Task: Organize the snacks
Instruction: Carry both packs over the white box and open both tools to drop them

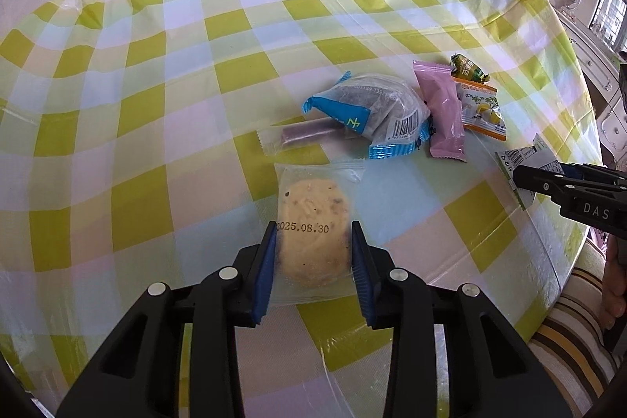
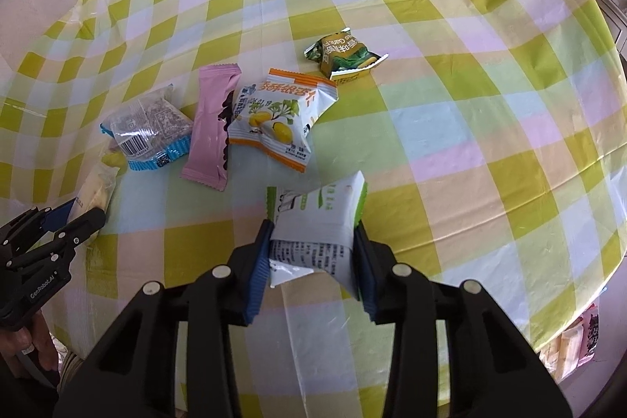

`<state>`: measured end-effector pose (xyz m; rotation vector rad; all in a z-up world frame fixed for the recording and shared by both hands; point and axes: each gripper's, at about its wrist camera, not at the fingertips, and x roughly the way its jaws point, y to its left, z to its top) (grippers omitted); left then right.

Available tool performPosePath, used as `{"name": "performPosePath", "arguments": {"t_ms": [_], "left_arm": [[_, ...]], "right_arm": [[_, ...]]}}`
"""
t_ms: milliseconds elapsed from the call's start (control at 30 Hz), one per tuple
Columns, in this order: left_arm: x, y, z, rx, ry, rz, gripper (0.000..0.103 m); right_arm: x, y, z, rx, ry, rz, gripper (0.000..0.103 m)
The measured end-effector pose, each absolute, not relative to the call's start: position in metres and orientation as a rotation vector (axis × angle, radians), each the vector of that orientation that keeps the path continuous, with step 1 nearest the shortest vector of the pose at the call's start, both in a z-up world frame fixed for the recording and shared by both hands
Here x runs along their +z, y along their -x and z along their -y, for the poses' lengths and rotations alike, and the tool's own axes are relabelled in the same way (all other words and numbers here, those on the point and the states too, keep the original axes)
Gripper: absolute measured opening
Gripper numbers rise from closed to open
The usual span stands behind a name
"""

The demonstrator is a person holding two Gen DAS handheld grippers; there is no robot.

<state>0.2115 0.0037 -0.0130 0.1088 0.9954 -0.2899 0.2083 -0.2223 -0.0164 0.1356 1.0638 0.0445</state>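
Here each hand-held gripper grips a packet: left [image 1: 313, 245] the cookie packet [image 1: 313, 234], long axis pointing away; right [image 2: 313, 241] the white-green packet [image 2: 317, 218]

My left wrist view looking steeply down past its fingers [image 1: 270, 241], close over the checked tablecloth [image 1: 156, 85], my right wrist view likewise, both sharing the snack pile [image 2: 219, 120] beyond the fingertips.

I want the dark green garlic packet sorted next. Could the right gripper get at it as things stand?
Probably not yet: the right gripper is shut on the white-and-green packet. The dark green packet itself lies apart, uncovered, on the checked tablecloth.
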Motion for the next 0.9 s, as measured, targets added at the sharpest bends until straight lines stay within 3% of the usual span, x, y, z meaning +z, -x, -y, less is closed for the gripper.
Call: {"name": "performPosePath", "arguments": {"t_ms": [333,900], "left_arm": [[0.018,-0.173,0.039,-0.367,-0.107,-0.95,0.035],[0.035,-0.12,0.228,-0.743,-0.288,-0.94,0.035]], "right_arm": [[0.006,-0.175,0.259,0.037,-0.143,-1.022,0.039],[0.012,-0.096,0.411,-0.194,-0.207,-0.991,0.039]]}}
